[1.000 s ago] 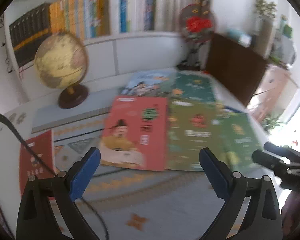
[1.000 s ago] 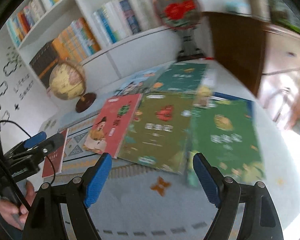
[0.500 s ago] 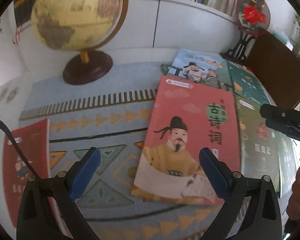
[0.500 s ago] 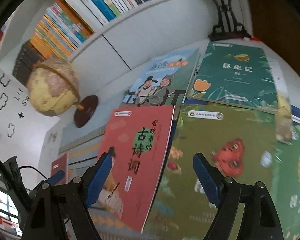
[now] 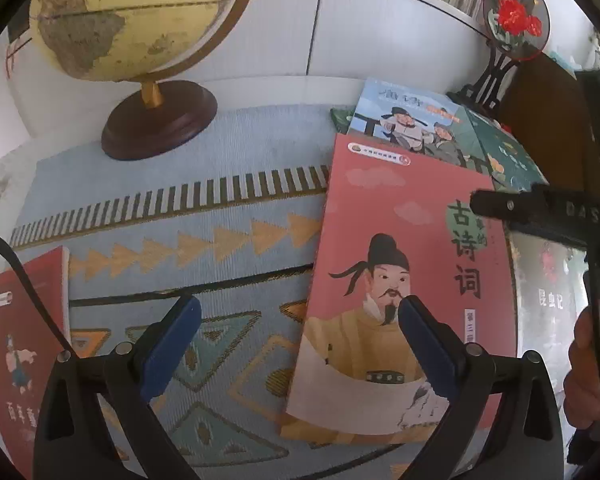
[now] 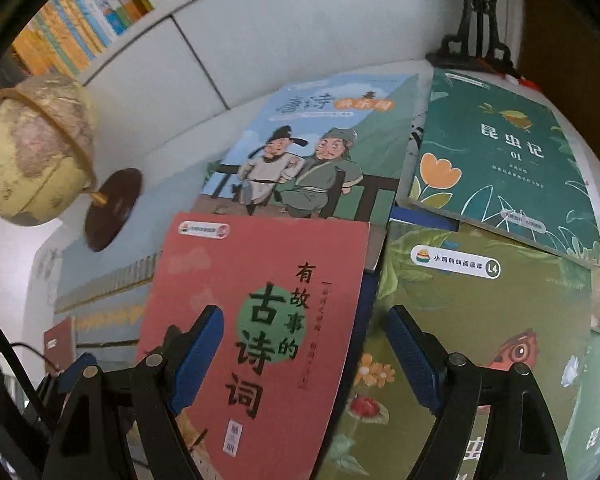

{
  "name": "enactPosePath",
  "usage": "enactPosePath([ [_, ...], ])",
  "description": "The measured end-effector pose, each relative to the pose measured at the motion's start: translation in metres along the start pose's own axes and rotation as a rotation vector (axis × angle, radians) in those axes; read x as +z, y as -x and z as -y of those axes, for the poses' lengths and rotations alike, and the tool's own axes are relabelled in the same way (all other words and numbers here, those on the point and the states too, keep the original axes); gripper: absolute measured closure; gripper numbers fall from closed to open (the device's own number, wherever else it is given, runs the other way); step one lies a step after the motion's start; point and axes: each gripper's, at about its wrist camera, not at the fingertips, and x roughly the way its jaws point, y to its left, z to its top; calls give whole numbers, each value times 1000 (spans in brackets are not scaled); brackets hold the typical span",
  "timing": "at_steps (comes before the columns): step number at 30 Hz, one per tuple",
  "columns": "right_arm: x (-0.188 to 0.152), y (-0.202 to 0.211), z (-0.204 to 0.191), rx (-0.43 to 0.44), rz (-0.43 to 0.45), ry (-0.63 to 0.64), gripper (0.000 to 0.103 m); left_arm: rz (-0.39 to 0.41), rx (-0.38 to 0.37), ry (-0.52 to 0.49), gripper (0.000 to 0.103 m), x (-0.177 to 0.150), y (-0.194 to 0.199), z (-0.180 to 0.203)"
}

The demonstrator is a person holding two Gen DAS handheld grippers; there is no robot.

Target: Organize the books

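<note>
Risk: both tongs, left (image 5: 298, 330) and right (image 6: 304, 344), gape empty over the pink book (image 6: 260, 320); overlapping books at two o'clock (image 6: 472, 320) may drag along.

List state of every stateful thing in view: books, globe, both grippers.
left gripper: jaws open, empty, over the pink book's left edge
right gripper: jaws open, empty, over the pink book's right edge
pink book: closed, flat, overlapping the blue book
blue book: closed, flat, partly covered
dark green book: closed, lying on the olive book
olive book: closed, flat
red book: closed, flat, apart
globe: upright
</note>
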Motion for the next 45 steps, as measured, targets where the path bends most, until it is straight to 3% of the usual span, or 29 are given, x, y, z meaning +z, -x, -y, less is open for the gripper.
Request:
enactPosePath([
  [4,5,-7,-8,-89,8,-1,17,-20,-25,9,4,-2,-6,-3],
  [5,7,-9,-11,-94,8,-1,13,-24,-29,8,4,-3,-8,-2],
  [9,9,-17,-24,-124,2,64,12,-41,-46,4,4,-7,-13,1],
  [13,0,-21,-31,-57,-46,81,14,-37,-15,-3,4,-15,-12,6],
  [16,-14,-16,-40,-21,-32,106,16,-40,-17,-13,4,-25,-6,10],
  [20,-23,-10,-56,110,-47,180,26,-55,4,-25,3,-41,4,9],
  [23,-27,-3,-58,142,-46,207,32,-66,-35,9,3,-49,12,1],
  [27,-48,0,-43,172,-119,193,38,-59,-29,23,3,-60,19,-5],
  [29,-67,4,-40,208,-141,214,51,-58,-19,18,3,-62,20,-3],
  [34,-105,20,-55,168,-111,315,52,-59,27,-1,3,-68,21,0],
  [36,-106,17,-53,177,-115,289,53,-49,21,37,11,-67,25,-6],
  [39,-98,16,-40,237,-121,207,53,-42,-98,163,25,-63,39,-27],
  [41,-94,17,-30,280,-121,150,53,4,-253,285,25,-61,60,-45],
  [45,-91,11,-18,379,-153,51,53,61,-429,386,25,-55,78,-59],
])
